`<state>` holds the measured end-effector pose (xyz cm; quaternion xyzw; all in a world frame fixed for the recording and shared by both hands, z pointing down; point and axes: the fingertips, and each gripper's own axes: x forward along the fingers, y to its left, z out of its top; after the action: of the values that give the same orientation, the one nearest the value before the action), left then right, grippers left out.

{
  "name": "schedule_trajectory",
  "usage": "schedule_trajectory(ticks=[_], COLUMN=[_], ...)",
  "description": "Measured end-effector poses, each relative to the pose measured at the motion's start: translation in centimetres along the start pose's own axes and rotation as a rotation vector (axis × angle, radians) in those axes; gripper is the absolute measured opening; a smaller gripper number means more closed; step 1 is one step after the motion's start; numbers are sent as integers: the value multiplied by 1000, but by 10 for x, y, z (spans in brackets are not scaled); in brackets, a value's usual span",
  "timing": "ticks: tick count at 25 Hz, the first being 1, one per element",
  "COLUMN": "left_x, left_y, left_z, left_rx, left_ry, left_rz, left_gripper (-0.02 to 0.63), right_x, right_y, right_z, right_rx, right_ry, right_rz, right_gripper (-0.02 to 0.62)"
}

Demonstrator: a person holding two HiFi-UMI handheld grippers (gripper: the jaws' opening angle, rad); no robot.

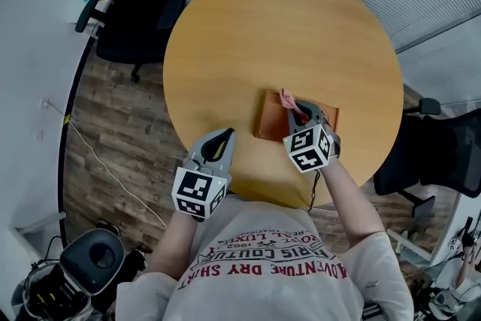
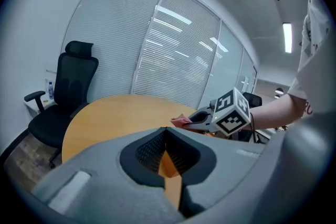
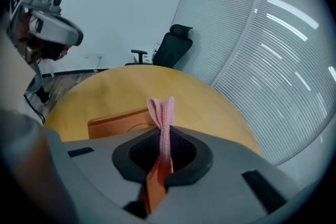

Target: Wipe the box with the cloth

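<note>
Far left: black office chair [image 1: 135, 11] is standing off the table's edge, well apart from the work.

Left gripper [image 1: 223, 137] is hanging over the near rim of the round table [image 1: 285, 26], jaws pressed together with nothing between them; only bare wood is showing past the tips in its own view. It is pointing toward the box but sitting clearly short of it.

Box [image 1: 269, 116] is lying flat, right of table centre. It is low and rectangular with an orange-brown, smooth, faintly glossy lid, and its long axis is running left to right across the person's front.

Right gripper [image 1: 297, 109] is hovering over the box's middle and is plainly the nearer one. Its jaws are pinching the cloth [image 1: 286, 97], a thin pink fabric with a soft knit-like weave, folded into a narrow strip and poking out past the tips. Contact between cloth and lid: can't tell.

From the right gripper view, most of the uncovered lid is lying left of the jaws. Judgement: the wiping stroke is calling for a sweep leftward along the long axis.

Far right: a second dark chair [image 1: 443, 154].
</note>
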<state>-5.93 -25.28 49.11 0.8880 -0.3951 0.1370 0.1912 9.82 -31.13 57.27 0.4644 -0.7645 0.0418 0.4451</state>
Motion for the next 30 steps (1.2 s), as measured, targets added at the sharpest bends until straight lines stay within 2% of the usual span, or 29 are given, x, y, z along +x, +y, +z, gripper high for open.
schedule_trajectory(ticks=[3,9,16,23,30], left_x=[1,1,2,-7,-12], left_y=[-7,17,17,10,7], left_z=[-5,-12,-24,-23,-21], left_rx=[-8,-32,-55,-39,-35], left_ry=[7,17,36,36,34], left_rz=[-6,4,4,18,39], left_gripper=[9,9,9,9,9], right_x=[9,45,56,52,41], right_y=[2,14,36,42,56], right_z=[-6,5,3,-2,-9], right_rx=[-95,-231,-370,-551,-613], right_ry=[27,73,162,221,239], right_rz=[-12,-16,77,110,156], right_gripper=[32,32,32,31,31])
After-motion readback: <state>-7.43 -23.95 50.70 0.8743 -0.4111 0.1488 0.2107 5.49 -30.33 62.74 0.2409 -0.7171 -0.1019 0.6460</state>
